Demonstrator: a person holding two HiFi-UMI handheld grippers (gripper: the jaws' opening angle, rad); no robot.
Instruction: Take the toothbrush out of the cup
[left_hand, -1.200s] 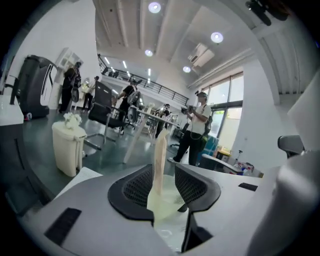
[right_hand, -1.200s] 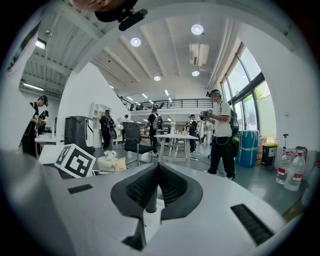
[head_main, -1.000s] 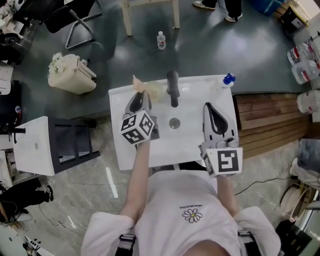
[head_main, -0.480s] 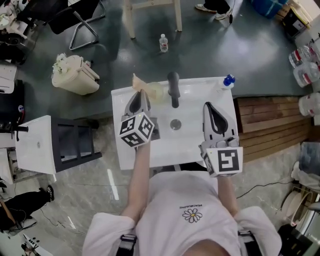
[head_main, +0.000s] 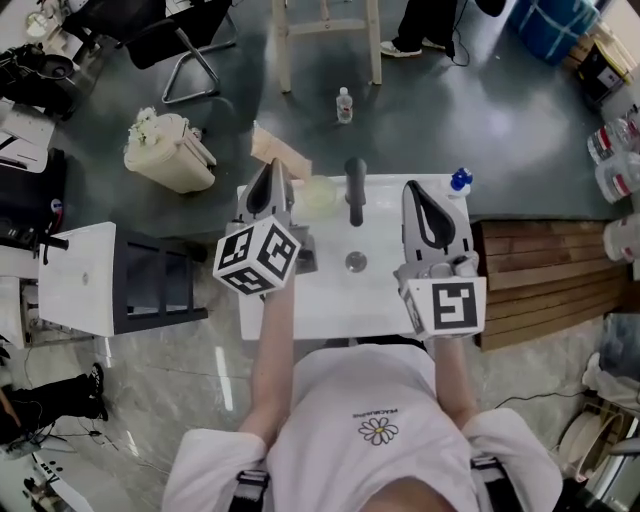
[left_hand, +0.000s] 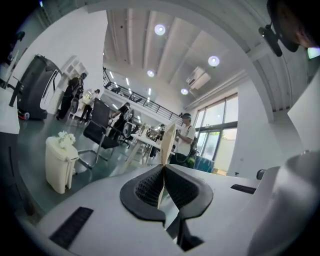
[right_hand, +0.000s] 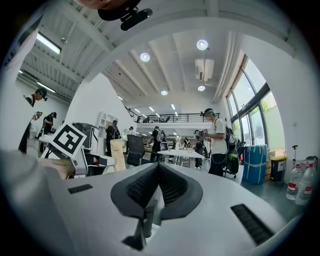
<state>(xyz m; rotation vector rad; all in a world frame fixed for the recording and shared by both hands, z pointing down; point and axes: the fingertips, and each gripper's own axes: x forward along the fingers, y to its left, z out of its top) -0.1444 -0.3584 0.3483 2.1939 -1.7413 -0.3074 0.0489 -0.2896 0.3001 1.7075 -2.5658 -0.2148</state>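
Observation:
A flat pale wooden toothbrush (head_main: 279, 151) sticks out past the tips of my left gripper (head_main: 272, 170), slanting up and to the left, above the white sink's (head_main: 300, 300) back left corner. In the left gripper view its thin edge (left_hand: 168, 137) stands clamped between the shut jaws of the left gripper (left_hand: 164, 169). The pale translucent cup (head_main: 318, 193) stands on the sink rim just right of that gripper, with nothing seen in it. My right gripper (head_main: 416, 190) hovers over the sink's right side, shut (right_hand: 159, 167) and holding nothing.
A black faucet (head_main: 354, 190) rises mid-back of the sink, with the drain (head_main: 356, 262) below it. A blue-capped bottle (head_main: 459, 181) sits on the back right corner. A cream bin (head_main: 168, 152), a black rack (head_main: 150, 282) and wooden slats (head_main: 530, 270) flank the sink.
The left gripper has risen with the toothbrush, lifting it away from the cup. The right gripper has risen a little too.

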